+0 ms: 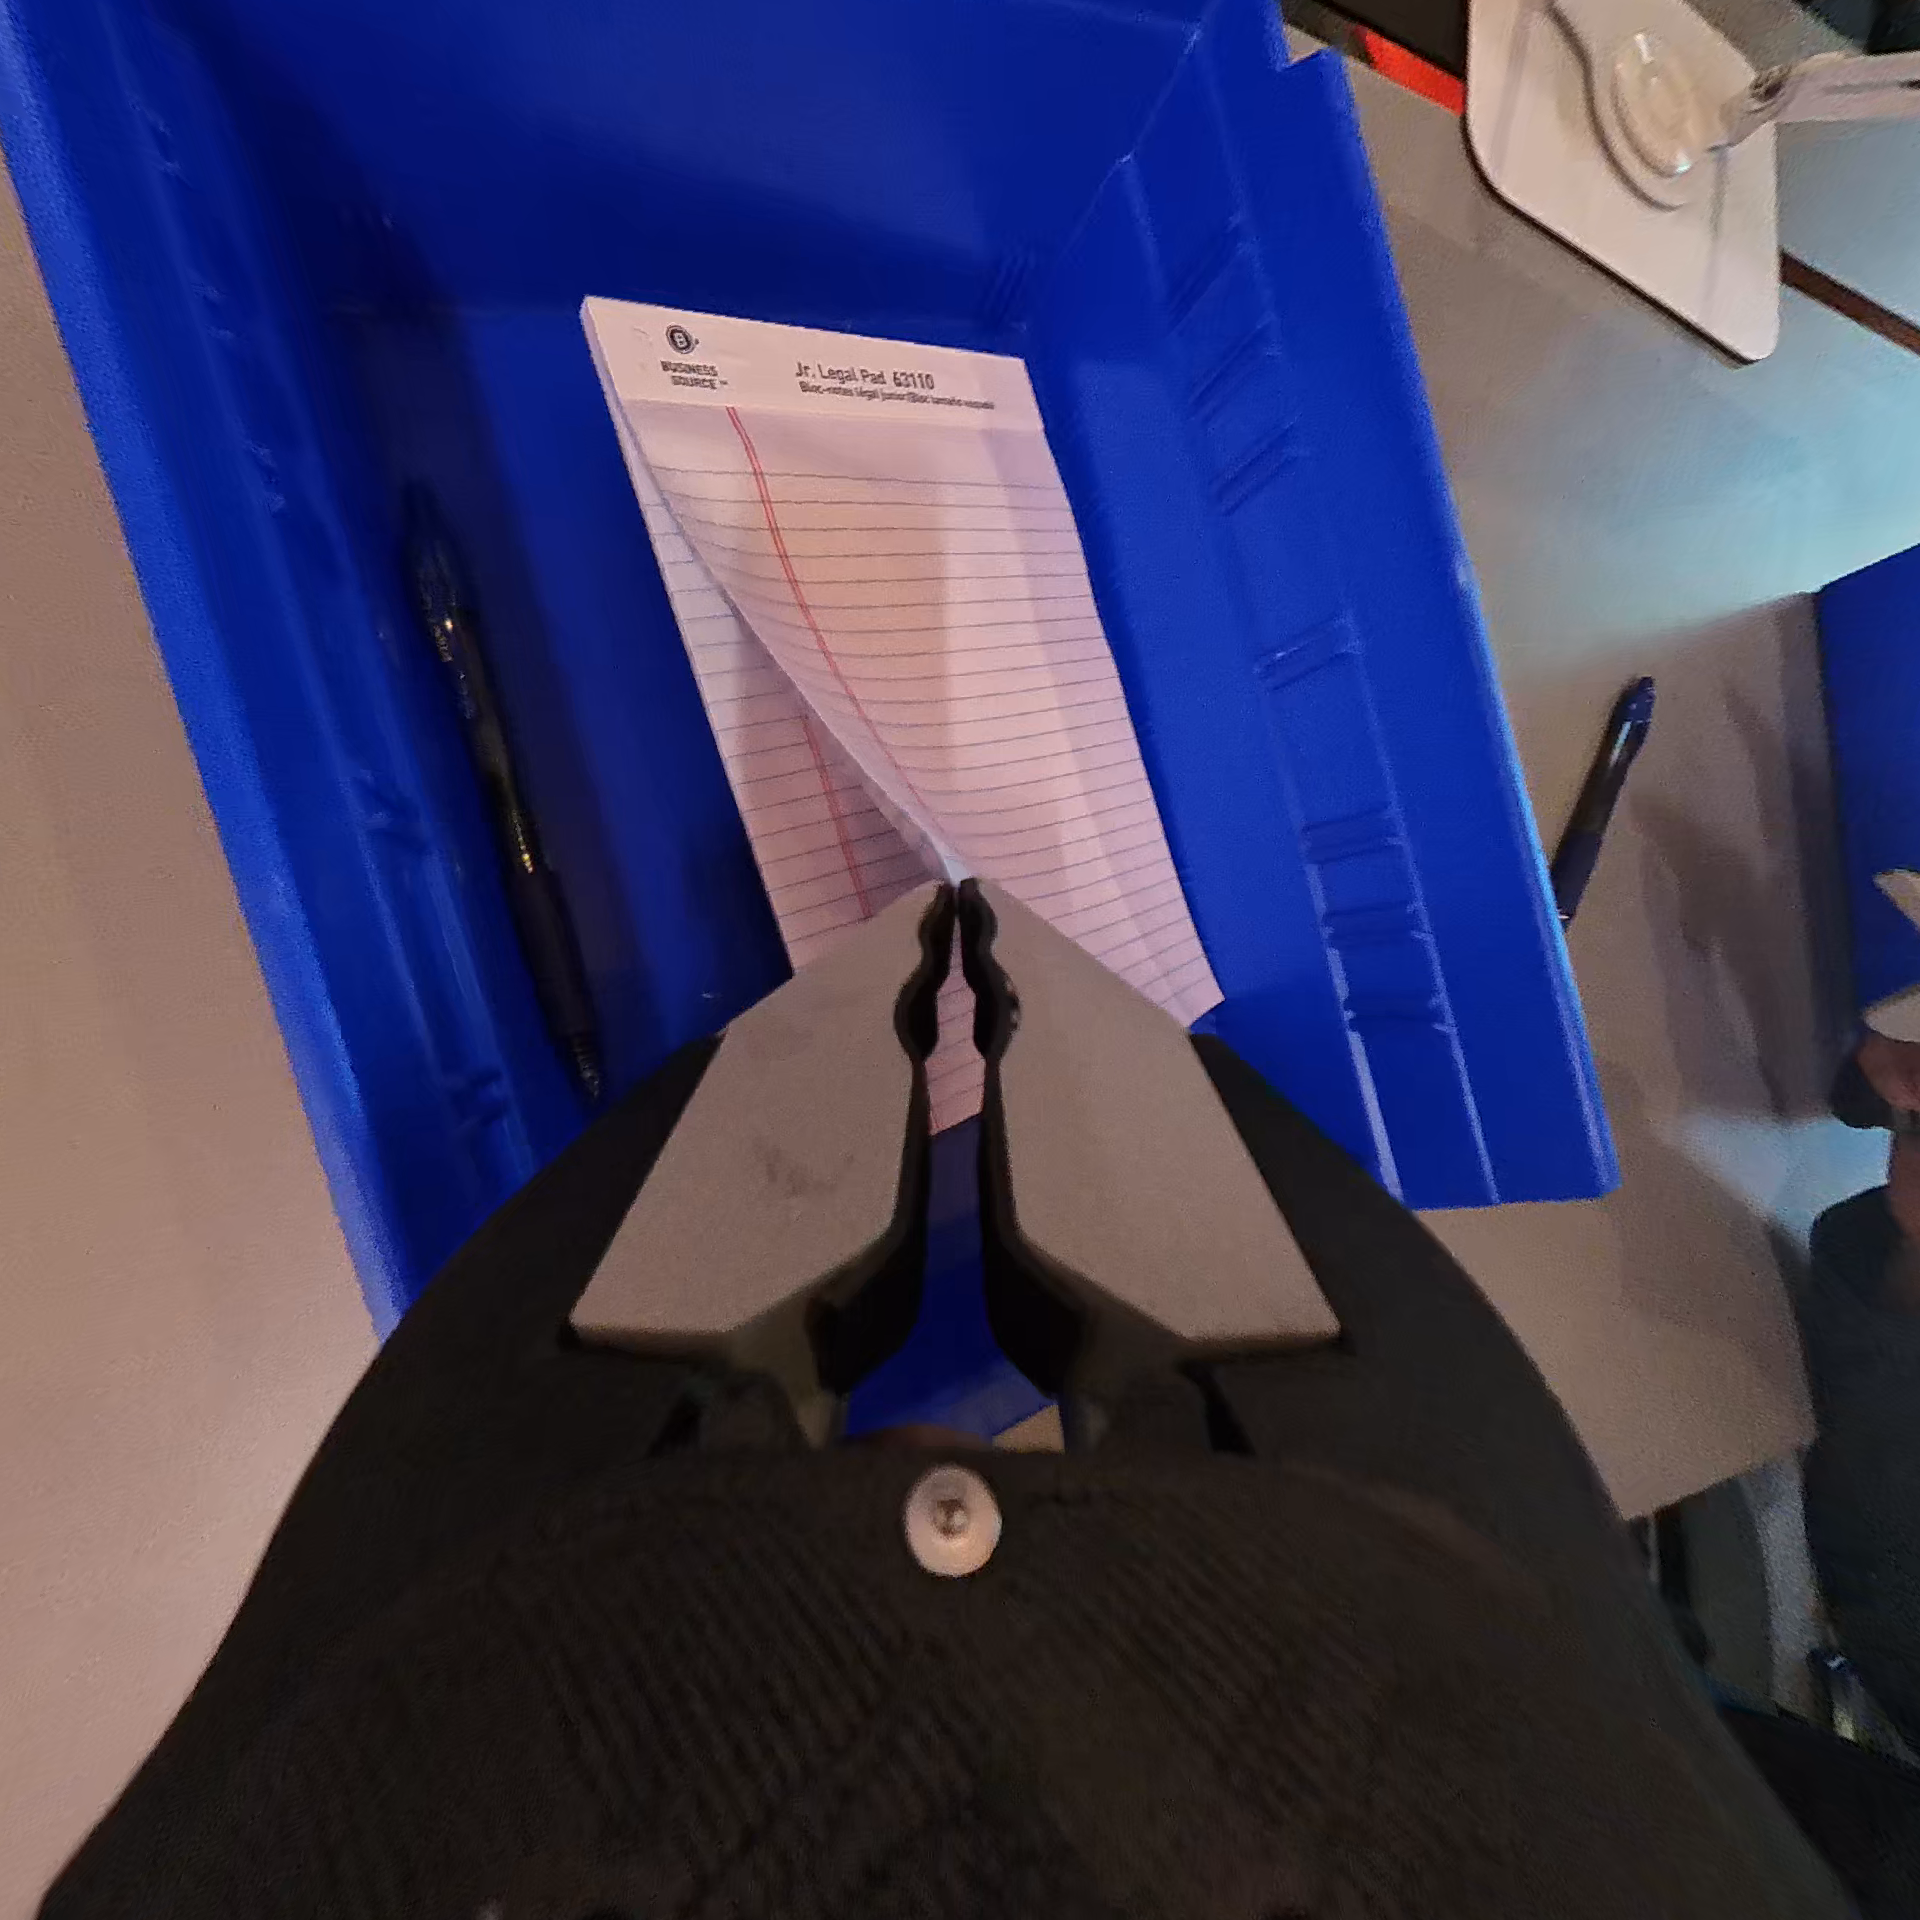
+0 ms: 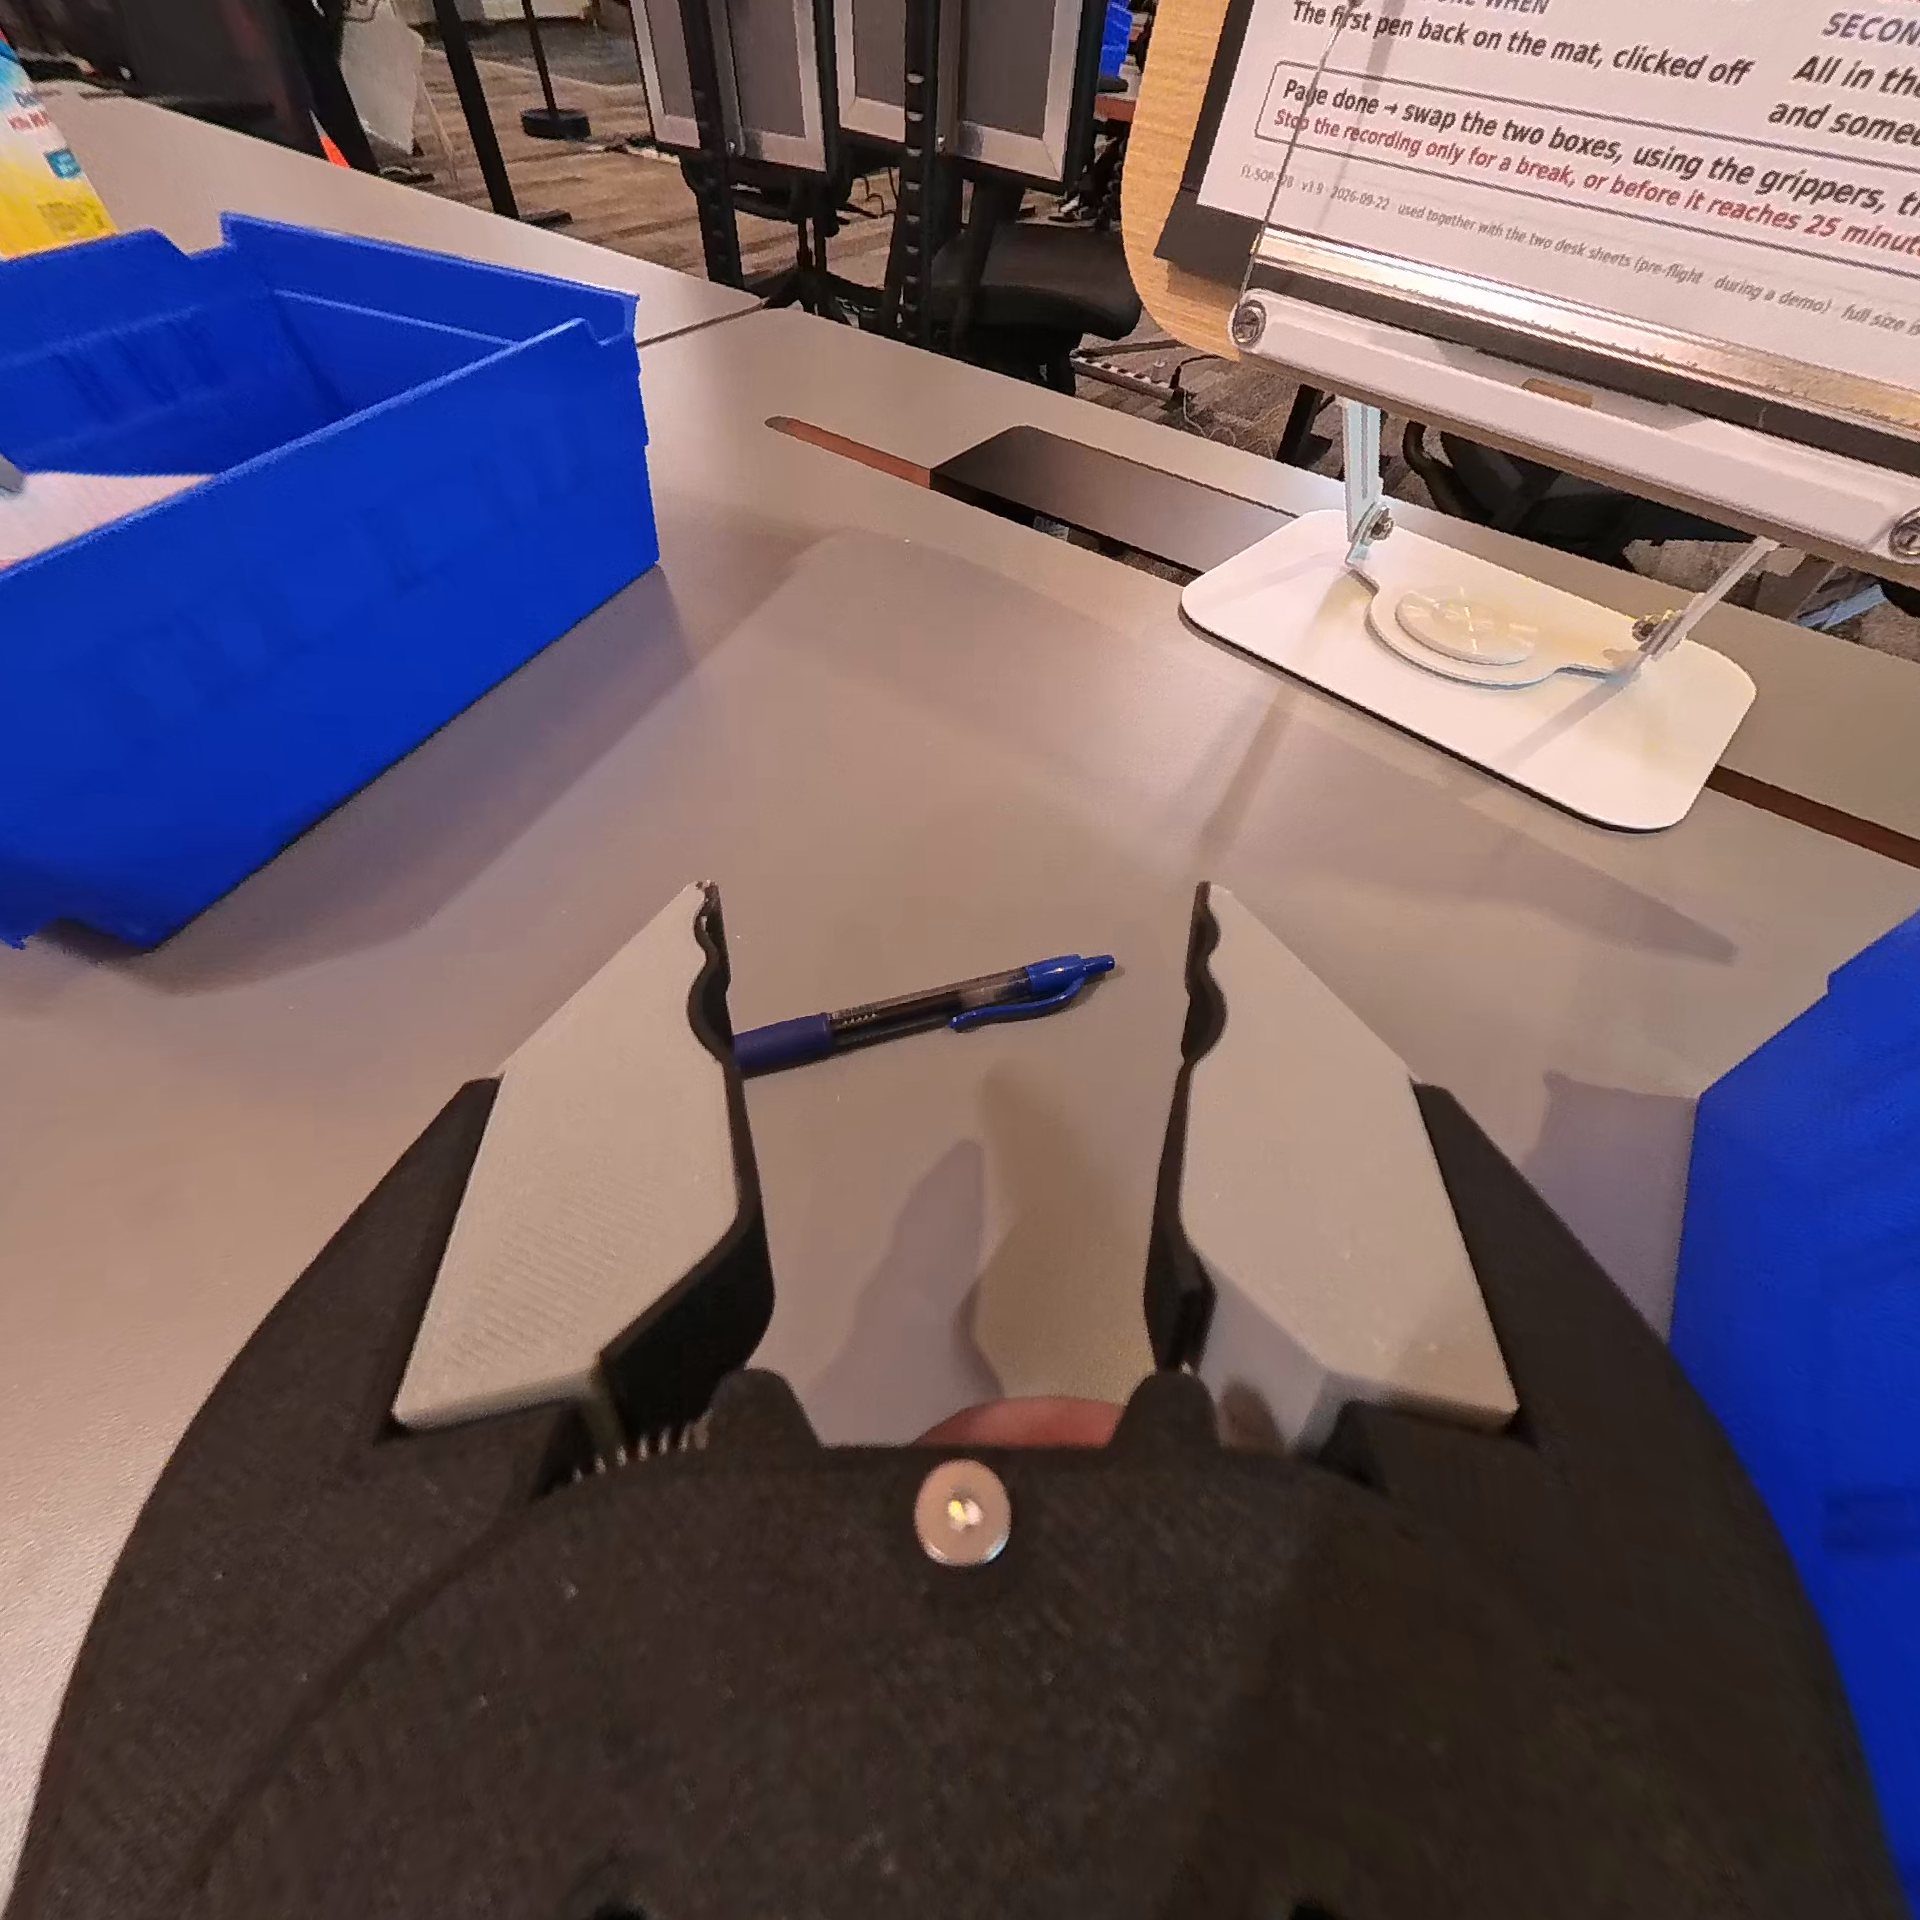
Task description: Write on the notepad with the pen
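Note:
A white lined notepad (image 1: 914, 623) lies inside a blue bin (image 1: 1299, 623). My left gripper (image 1: 958, 891) is shut on the lower edge of the pad's top sheet, which is lifted and curled above the pages beneath. A dark pen (image 1: 499, 790) lies in the bin along its left wall. A blue pen (image 2: 914, 1006) lies on the grey mat (image 2: 935, 727), just ahead of my right gripper (image 2: 954, 904), which is open and empty above the mat. The same blue pen shows in the left wrist view (image 1: 1600, 800), outside the bin.
The blue bin (image 2: 312, 644) stands left of the mat. A second blue bin's corner (image 2: 1808, 1299) is at the right. A white stand base (image 2: 1475, 665) carrying a printed sheet sits at the back right. Chairs and racks are beyond the table. One gripper's finger ends stand about 35 cm off the other's. Measured from the fingertips, the dark pen (image 1: 499, 790) is 11 cm or so from the left gripper and 40 cm from the right.

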Motion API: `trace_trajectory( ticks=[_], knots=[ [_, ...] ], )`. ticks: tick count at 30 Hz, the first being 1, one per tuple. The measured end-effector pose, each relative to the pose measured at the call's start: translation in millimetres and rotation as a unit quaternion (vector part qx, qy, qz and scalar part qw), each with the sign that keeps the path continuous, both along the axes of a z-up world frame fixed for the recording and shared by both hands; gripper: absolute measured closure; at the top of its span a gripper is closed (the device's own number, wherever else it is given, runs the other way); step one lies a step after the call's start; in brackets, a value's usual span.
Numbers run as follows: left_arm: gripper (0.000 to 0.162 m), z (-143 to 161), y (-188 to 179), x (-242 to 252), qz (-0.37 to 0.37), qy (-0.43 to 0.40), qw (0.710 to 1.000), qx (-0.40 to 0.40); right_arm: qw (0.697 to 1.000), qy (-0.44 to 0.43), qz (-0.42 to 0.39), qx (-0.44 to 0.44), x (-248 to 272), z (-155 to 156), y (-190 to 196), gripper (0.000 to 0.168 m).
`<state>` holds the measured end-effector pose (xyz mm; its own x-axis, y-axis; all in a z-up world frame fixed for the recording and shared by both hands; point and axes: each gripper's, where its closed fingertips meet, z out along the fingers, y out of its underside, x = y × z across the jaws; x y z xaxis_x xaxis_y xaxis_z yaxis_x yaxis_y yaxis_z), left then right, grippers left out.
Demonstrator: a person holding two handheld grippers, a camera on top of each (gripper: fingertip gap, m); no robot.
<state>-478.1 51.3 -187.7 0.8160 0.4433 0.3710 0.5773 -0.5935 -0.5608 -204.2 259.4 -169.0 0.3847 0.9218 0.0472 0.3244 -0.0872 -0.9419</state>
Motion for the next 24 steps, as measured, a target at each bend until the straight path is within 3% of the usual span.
trace_trajectory(
  ticks=[24],
  knots=[
    [0.162,54.9,52.0,65.2,-0.097,0.013,0.993,0.062,1.0,0.005,0.001,-0.001,0.7,2.3,-0.5,0.083]
  ],
)
